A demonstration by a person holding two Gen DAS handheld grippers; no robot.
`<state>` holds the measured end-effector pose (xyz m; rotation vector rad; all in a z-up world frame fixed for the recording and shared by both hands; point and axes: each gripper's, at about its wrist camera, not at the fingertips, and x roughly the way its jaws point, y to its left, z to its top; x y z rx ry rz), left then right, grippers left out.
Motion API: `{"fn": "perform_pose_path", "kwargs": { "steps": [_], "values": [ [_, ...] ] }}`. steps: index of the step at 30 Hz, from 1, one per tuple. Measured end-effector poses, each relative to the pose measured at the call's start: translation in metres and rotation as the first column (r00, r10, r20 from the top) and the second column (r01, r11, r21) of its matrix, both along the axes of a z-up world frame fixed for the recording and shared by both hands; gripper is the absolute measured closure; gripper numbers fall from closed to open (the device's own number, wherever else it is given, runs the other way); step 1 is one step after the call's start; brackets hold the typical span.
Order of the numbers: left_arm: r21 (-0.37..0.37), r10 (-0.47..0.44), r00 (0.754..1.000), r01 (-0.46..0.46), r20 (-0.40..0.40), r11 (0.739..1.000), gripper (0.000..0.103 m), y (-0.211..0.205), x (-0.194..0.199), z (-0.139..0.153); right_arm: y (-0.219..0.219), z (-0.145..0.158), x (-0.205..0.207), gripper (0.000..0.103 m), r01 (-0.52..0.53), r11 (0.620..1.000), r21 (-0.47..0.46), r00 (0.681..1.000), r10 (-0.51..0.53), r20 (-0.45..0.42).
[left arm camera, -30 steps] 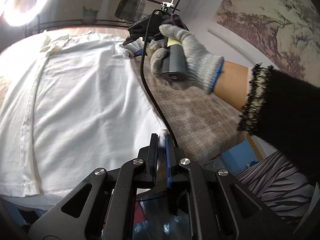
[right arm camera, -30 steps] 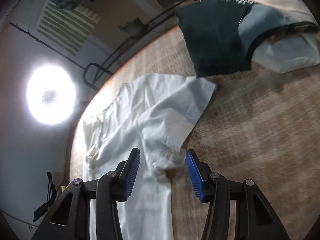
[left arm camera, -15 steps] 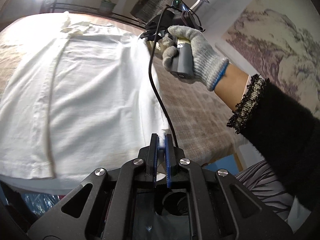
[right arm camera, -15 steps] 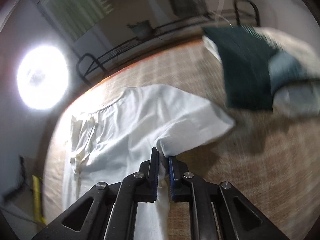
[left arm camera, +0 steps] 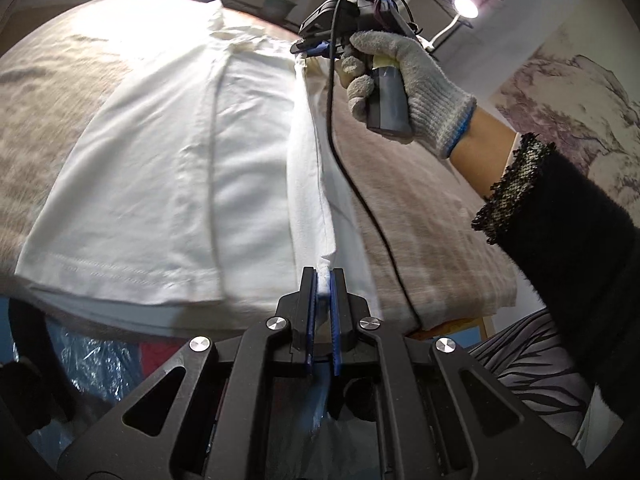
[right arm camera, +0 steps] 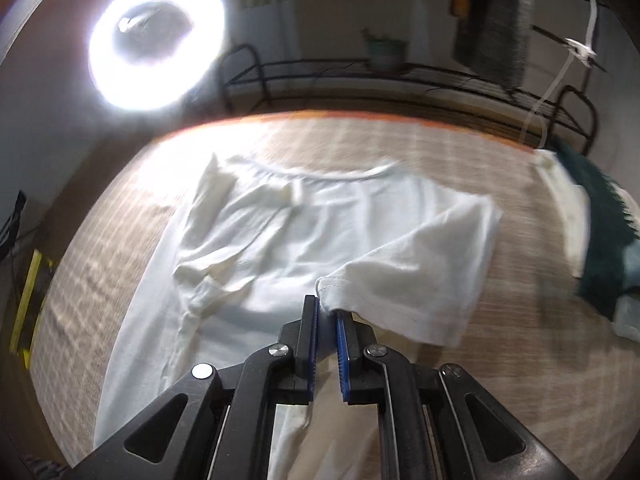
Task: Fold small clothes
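Note:
A white T-shirt [left arm camera: 168, 168] lies spread on a beige woven table cover [left arm camera: 420, 200]. My left gripper [left arm camera: 323, 280] is shut on the shirt's right side edge near the hem and holds it raised. My right gripper [right arm camera: 327, 312] is shut on the same edge near the sleeve [right arm camera: 416, 276], which hangs to its right. In the left wrist view the right gripper [left arm camera: 316, 47] shows at the far end of the lifted edge, held by a gloved hand [left arm camera: 404, 80]. The edge runs taut between both grippers.
A ring light [right arm camera: 156, 44] glares behind the table. Dark green and white folded clothes [right arm camera: 600, 240] lie at the right of the table. A black metal rack [right arm camera: 360, 76] runs along the far side. A black cable [left arm camera: 360, 200] hangs from the right gripper.
The right gripper closed on the shirt edge near the sleeve. Both grippers have lifted the right edge and swung it leftward over the shirt.

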<state>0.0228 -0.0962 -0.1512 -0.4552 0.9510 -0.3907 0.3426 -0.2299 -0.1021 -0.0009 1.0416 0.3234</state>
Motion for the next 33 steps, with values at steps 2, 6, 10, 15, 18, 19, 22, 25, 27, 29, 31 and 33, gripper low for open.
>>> {"fn": "perform_pose_path", "kwargs": {
  "steps": [2, 6, 10, 15, 18, 19, 22, 25, 27, 29, 31, 33],
  "values": [
    [0.001, 0.008, 1.000, -0.008, -0.009, 1.000, 0.099, 0.001, 0.000, -0.003, 0.008, -0.010, 0.003, 0.090, -0.028, 0.999, 0.020, 0.999, 0.028, -0.037],
    [-0.011, 0.020, 1.000, -0.020, -0.013, 1.000, 0.099, 0.004, 0.002, -0.006, 0.001, -0.019, 0.003, 0.074, -0.059, 0.992, 0.114, 0.992, 0.070, -0.100],
    [-0.028, 0.021, 1.000, -0.022, -0.016, 0.999, 0.099, 0.009, 0.002, -0.009, -0.040, -0.003, 0.006, 0.070, -0.024, 0.966, 0.256, 0.994, 0.049, -0.094],
    [-0.046, 0.021, 0.999, -0.022, -0.026, 0.999, 0.099, 0.011, 0.005, -0.012, -0.106, 0.003, 0.020, 0.055, 0.209, 0.911, 0.355, 0.976, -0.173, -0.131],
    [-0.043, 0.020, 0.999, -0.021, -0.027, 0.999, 0.099, 0.012, 0.006, -0.012, -0.121, -0.010, 0.032, 0.046, 0.281, 0.896, 0.345, 0.957, -0.235, -0.169],
    [-0.042, 0.020, 0.999, -0.021, -0.030, 0.999, 0.099, 0.013, 0.009, -0.013, -0.119, -0.014, 0.035, 0.045, 0.286, 0.898, 0.336, 0.955, -0.239, -0.174],
    [-0.047, 0.029, 0.999, -0.031, -0.043, 0.998, 0.099, 0.016, 0.012, -0.016, -0.107, -0.025, 0.045, 0.048, 0.257, 0.913, 0.318, 0.961, -0.209, -0.180],
    [-0.063, 0.045, 0.998, -0.048, -0.049, 0.997, 0.099, 0.021, 0.014, -0.016, -0.083, -0.027, 0.050, 0.092, 0.176, 0.949, 0.263, 0.975, -0.132, -0.176],
    [-0.078, 0.052, 0.997, -0.056, -0.052, 0.995, 0.099, 0.024, 0.014, -0.016, -0.067, -0.017, 0.052, 0.103, 0.104, 0.980, 0.168, 0.987, -0.081, -0.137],
    [-0.088, 0.058, 0.997, -0.063, -0.054, 0.994, 0.099, 0.027, 0.014, -0.015, -0.053, -0.002, 0.056, 0.103, 0.058, 0.987, 0.147, 0.993, -0.043, -0.109],
    [-0.093, 0.062, 0.996, -0.067, -0.056, 0.993, 0.099, 0.029, 0.014, -0.016, -0.041, 0.014, 0.062, 0.103, 0.029, 0.986, 0.166, 0.996, -0.014, -0.091],
    [-0.107, 0.068, 0.996, -0.074, -0.065, 0.992, 0.099, 0.033, 0.014, -0.018, -0.026, 0.026, 0.071, 0.103, 0.006, 0.988, 0.155, 0.997, 0.005, -0.074]
  ]
}}
